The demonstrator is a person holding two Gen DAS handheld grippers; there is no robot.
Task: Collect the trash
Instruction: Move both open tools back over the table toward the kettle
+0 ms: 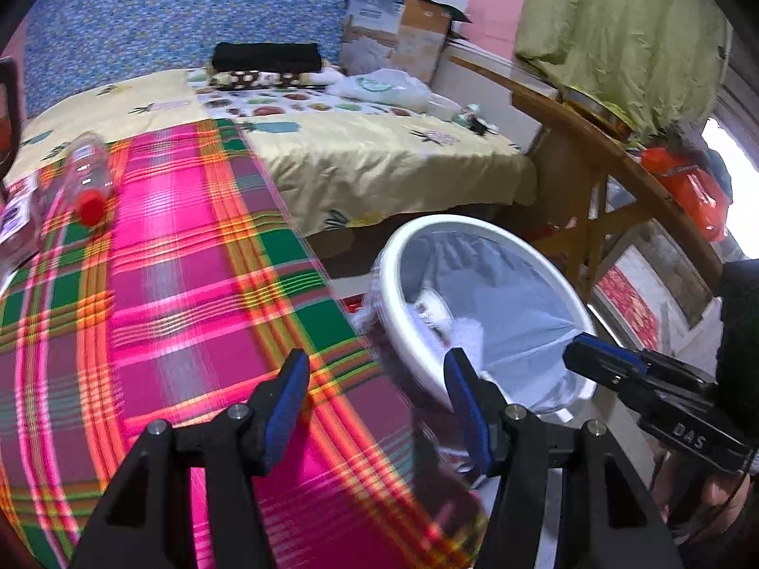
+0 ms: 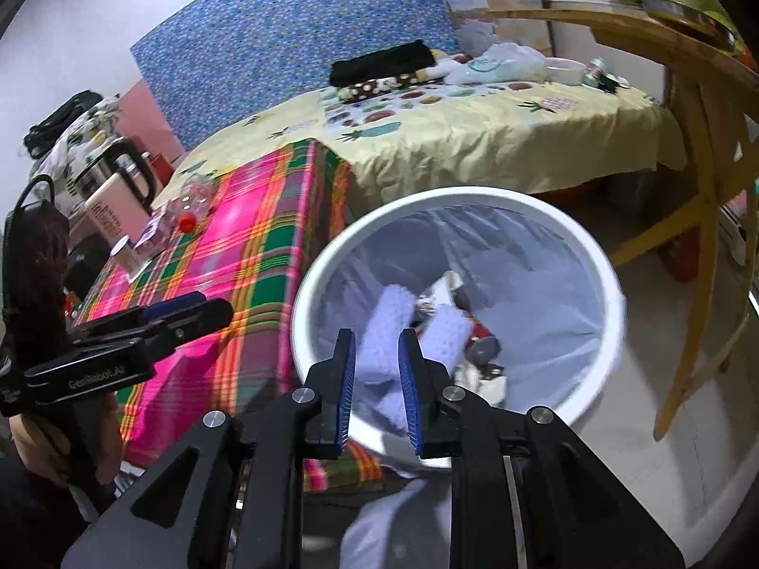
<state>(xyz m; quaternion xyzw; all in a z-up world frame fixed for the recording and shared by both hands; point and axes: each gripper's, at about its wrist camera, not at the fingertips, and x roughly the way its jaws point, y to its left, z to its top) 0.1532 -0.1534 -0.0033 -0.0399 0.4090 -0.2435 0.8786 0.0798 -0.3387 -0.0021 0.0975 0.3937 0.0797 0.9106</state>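
Across the left wrist view, the left gripper [image 1: 377, 408] sits at lower centre with its jaws wide apart and nothing between them, over the edge of the plaid tablecloth [image 1: 189, 294]. A clear bottle with a red cap [image 1: 90, 178] lies on that cloth at upper left. The white trash bin [image 1: 479, 313], lined with a bag, stands right of centre. From the right wrist view, the right gripper [image 2: 377, 391] hangs above the bin [image 2: 455, 303] at centre; its jaws are slightly parted around pale blurred tissue [image 2: 384, 332]. Cans and paper [image 2: 479, 336] lie inside.
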